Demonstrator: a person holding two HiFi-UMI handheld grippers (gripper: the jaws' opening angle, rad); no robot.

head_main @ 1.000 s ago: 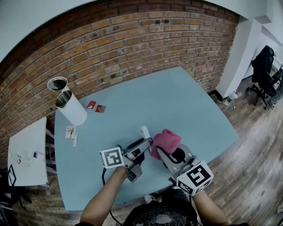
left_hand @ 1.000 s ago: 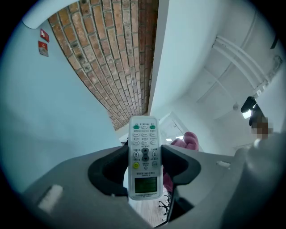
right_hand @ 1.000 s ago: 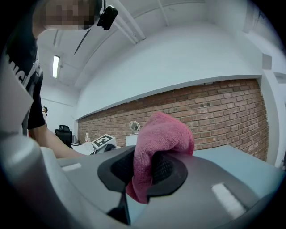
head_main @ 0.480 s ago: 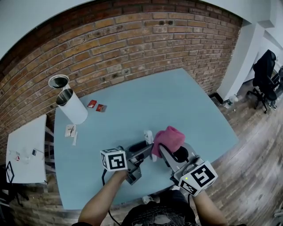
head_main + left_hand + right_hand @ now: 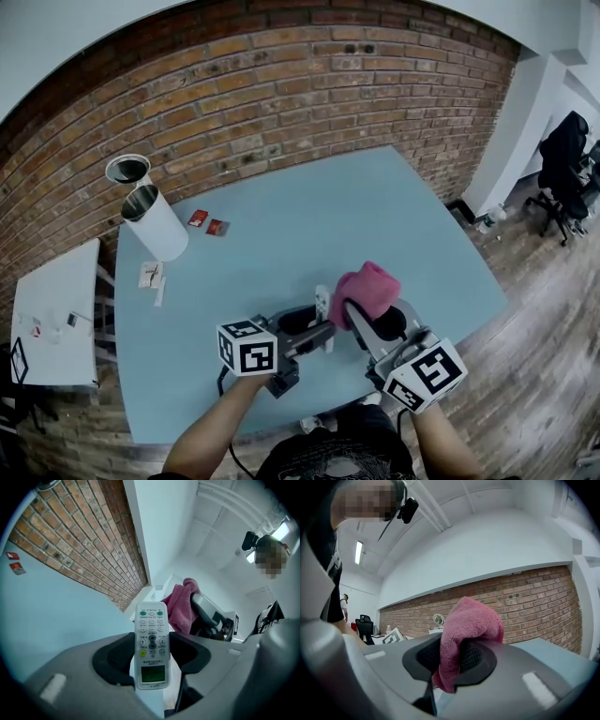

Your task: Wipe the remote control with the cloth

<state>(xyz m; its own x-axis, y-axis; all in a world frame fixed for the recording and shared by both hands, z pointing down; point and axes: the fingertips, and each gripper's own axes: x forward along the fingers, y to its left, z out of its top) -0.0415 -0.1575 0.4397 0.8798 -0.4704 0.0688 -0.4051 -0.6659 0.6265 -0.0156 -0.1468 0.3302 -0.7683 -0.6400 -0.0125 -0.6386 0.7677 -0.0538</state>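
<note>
Head view looks down on a big light blue table (image 5: pixel 281 225) in front of a red brick wall (image 5: pixel 244 84). Both claws are held over the near part of the table.

The left gripper (image 5: pixel 317 330) holds the long white remote control (image 5: pixel 151 625). Its two jaws press on the long sides of the remote, about halfway along, so the jaws stand fairly wide. In the left gripper view the button side faces the camera. The remote is thin and white. At its far end are two green buttons. Below them are rows of small pale buttons, then a dark round pad and one yellow button. At the near end is a little green screen.

The right gripper (image 5: pixel 356 307) is closed tight on the fuzzy pink cloth (image 5: pixel 367 289). In the right gripper view the cloth is pinched between the black pads. It puffs up over the jaws and a bit hangs down under them.

The cloth is just to the right of the remote's far end. Whether they touch cannot be told.

Far left on the table lies a white tube (image 5: pixel 155 225) with an open shiny end. Two small red packets (image 5: pixel 207 222) lie near it. A small white table (image 5: pixel 56 319) stands to the left. A black office chair (image 5: pixel 562 150) stands far right on the wood floor (image 5: pixel 544 309).
</note>
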